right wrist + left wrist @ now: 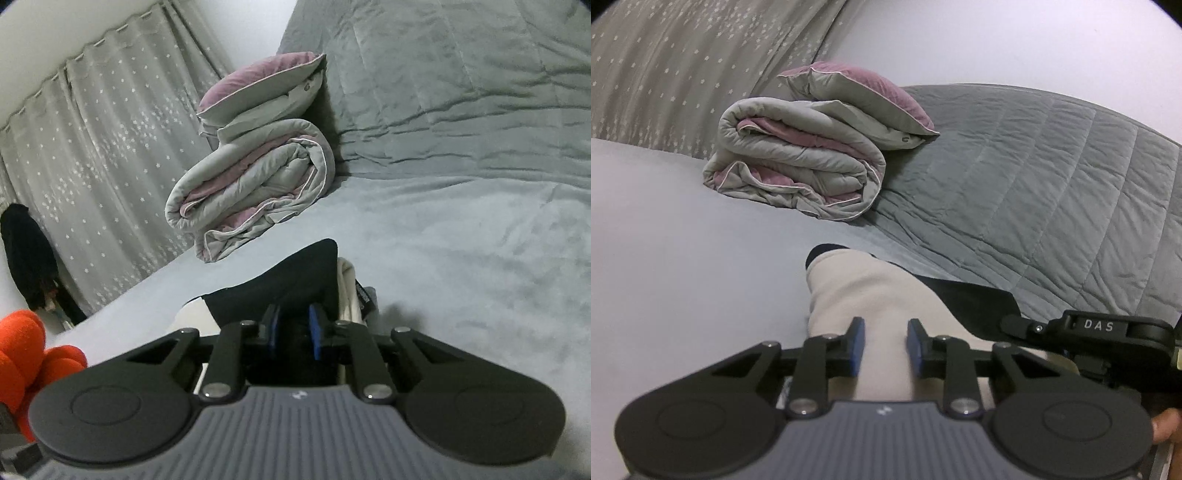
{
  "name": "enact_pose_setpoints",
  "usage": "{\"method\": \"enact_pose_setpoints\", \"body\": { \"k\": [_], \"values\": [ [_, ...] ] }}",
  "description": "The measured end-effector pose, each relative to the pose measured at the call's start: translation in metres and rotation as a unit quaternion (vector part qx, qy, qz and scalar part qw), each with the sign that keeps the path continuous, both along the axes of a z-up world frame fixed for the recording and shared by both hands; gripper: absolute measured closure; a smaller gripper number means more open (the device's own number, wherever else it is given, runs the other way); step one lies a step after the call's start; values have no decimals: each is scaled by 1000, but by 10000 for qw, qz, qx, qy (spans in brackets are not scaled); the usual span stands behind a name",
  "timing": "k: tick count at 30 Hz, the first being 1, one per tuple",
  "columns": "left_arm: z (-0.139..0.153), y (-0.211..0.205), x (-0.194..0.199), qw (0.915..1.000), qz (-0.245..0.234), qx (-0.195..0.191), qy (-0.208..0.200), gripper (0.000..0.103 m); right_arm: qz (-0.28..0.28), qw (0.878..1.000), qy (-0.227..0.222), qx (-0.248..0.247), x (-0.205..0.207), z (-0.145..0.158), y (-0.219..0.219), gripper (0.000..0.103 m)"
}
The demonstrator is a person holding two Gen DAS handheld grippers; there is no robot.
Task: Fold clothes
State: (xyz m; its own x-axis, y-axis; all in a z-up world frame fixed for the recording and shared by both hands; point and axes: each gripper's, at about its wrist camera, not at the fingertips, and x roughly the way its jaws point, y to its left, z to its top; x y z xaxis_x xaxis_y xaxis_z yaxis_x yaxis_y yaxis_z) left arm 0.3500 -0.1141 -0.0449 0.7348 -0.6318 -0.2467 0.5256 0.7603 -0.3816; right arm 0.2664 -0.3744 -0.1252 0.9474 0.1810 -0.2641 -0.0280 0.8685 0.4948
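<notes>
Two tools on one beige-and-black garment (871,295), long axis away from them: left tool (885,347) parted, right tool (294,328) pinching it.

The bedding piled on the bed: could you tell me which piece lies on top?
The pillow, purple on one face, lies on top; the folded comforter sits beneath it.

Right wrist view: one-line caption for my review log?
Right tool poised over a black garment on the bed, folded comforter and pillow behind.
</notes>
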Motion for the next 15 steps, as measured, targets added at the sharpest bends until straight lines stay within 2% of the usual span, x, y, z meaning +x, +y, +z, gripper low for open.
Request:
{"method": "enact_pose_setpoints", "body": {
  "k": [4, 6, 10, 15],
  "values": [
    [10, 1, -3, 9999, 88, 70, 99, 68, -47, 10000, -75, 23, -6, 7, 1, 73],
    [15, 1, -5, 9997, 157, 101, 140, 62, -71, 9999, -112, 35, -9, 11, 1, 58],
    [21, -2, -7, 9989, 301, 266, 243, 60, -141, 9998, -106, 15, -11, 16, -1, 55],
    [27, -1, -8, 9978, 434, 250, 429, 60, -156, 9998, -125, 40, -12, 19, -1, 55]
  ]
}}
